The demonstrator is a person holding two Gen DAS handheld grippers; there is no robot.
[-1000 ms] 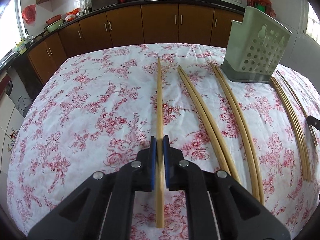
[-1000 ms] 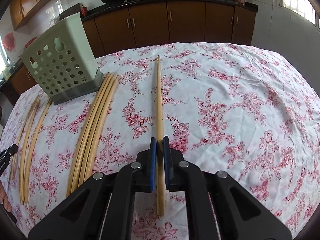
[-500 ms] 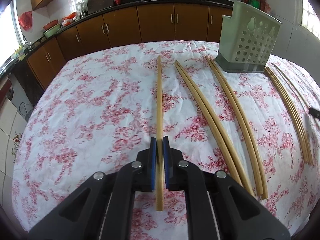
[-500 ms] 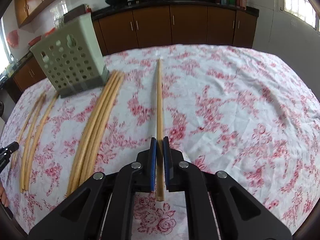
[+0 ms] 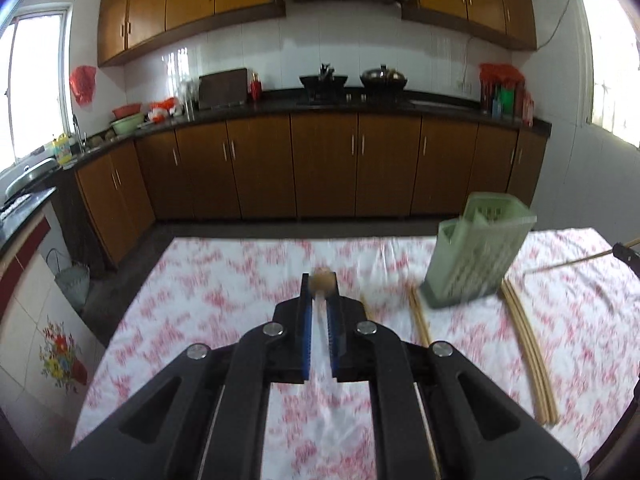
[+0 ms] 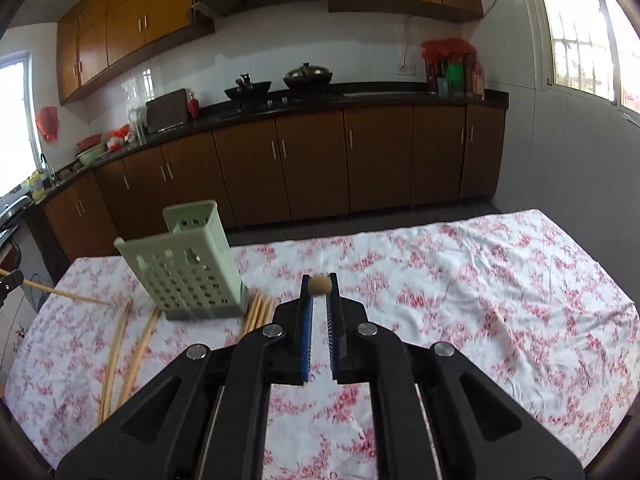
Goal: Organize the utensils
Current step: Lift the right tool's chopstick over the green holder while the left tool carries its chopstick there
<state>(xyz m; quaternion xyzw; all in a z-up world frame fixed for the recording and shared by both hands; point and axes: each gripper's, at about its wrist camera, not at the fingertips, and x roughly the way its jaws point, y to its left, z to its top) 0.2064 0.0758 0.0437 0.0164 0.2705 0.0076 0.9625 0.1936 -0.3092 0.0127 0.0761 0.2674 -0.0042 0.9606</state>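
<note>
My left gripper [image 5: 320, 286] is shut on a wooden chopstick [image 5: 321, 280], lifted off the table and pointing straight at the camera, so only its round end shows. My right gripper [image 6: 319, 285] is shut on another chopstick [image 6: 319, 284], held the same way. The pale green perforated utensil holder [image 5: 478, 256] stands on the floral cloth, ahead to the right in the left wrist view and ahead to the left in the right wrist view [image 6: 188, 268]. Each view shows the other gripper's chopstick at its edge [image 5: 568, 263] [image 6: 68, 295].
Several more chopsticks lie on the floral tablecloth [image 6: 480, 280] on both sides of the holder [image 5: 528, 360] [image 6: 120, 356] [image 6: 258, 308]. Brown kitchen cabinets [image 5: 320, 168] and a dark counter stand beyond the table's far edge.
Both grippers have lifted their chopsticks off the table and tilted up to level, so the views now look across the table at the kitchen. The holder has not moved.
</note>
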